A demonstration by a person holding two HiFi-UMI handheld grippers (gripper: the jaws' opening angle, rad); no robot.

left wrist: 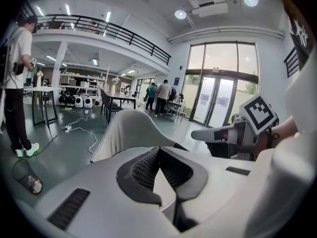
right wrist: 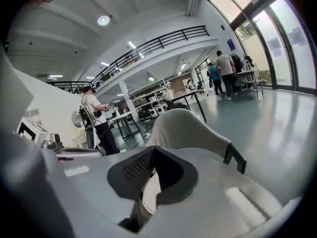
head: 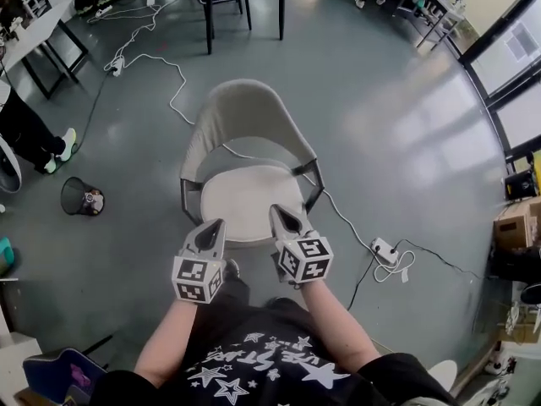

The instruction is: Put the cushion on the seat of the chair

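The chair (head: 245, 117) has a beige curved back and dark arms, and it stands in the middle of the head view. A pale round cushion (head: 241, 197) lies flat on its seat. My left gripper (head: 221, 223) and right gripper (head: 276, 210) hover side by side over the seat's near edge, clear of the cushion. Both are shut with nothing between the jaws. In the left gripper view the left gripper (left wrist: 159, 148) has its tips together in front of the chair back (left wrist: 131, 130). In the right gripper view the right gripper (right wrist: 152, 148) is likewise shut, with the cushion (right wrist: 150, 195) showing below the tips.
A black wastebasket (head: 82, 197) stands on the floor to the chair's left. A white cable runs under the chair to a power strip (head: 385, 250) at the right. Cardboard boxes (head: 517, 222) sit at the far right, and a person (head: 30, 138) stands at the far left.
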